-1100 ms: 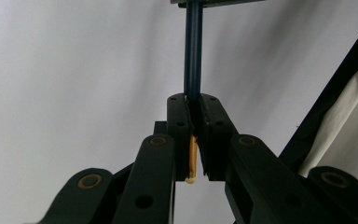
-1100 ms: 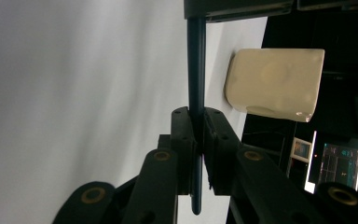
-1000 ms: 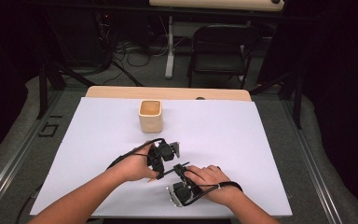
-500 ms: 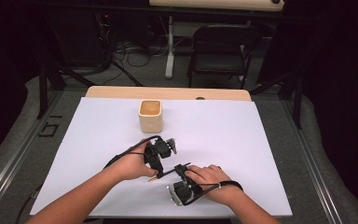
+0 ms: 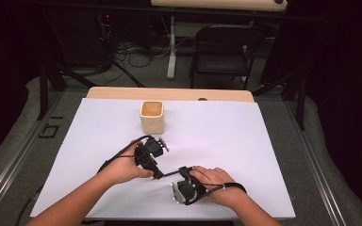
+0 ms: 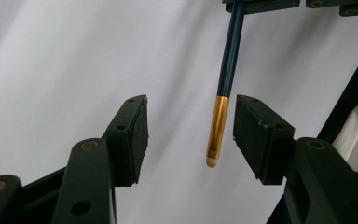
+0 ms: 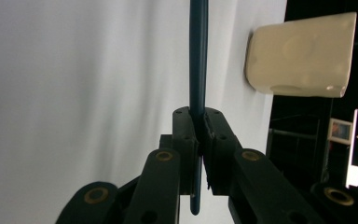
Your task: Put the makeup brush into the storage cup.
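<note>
Right gripper (image 7: 198, 135) is clenched on a dark blue stick with a gold end (image 6: 216, 130), probably a brush or pen handle, gripping its dark shaft. Left gripper (image 6: 189, 135) has just been opening; its jaws stand apart with the gold tip between them, pads (image 6: 261, 135) not pressing it. Looks like a handover just done, right side now carrying it. To do it well: pull the left gripper straight back off the tip without brushing it, keep the right grip firm and steady.

The stick hangs just above the white desk (image 5: 245, 141), well on the near side of the cream cup (image 5: 152, 117). Plenty of bare desk around the cup on every side; near desk edge is close under the right hand (image 5: 217, 186).
</note>
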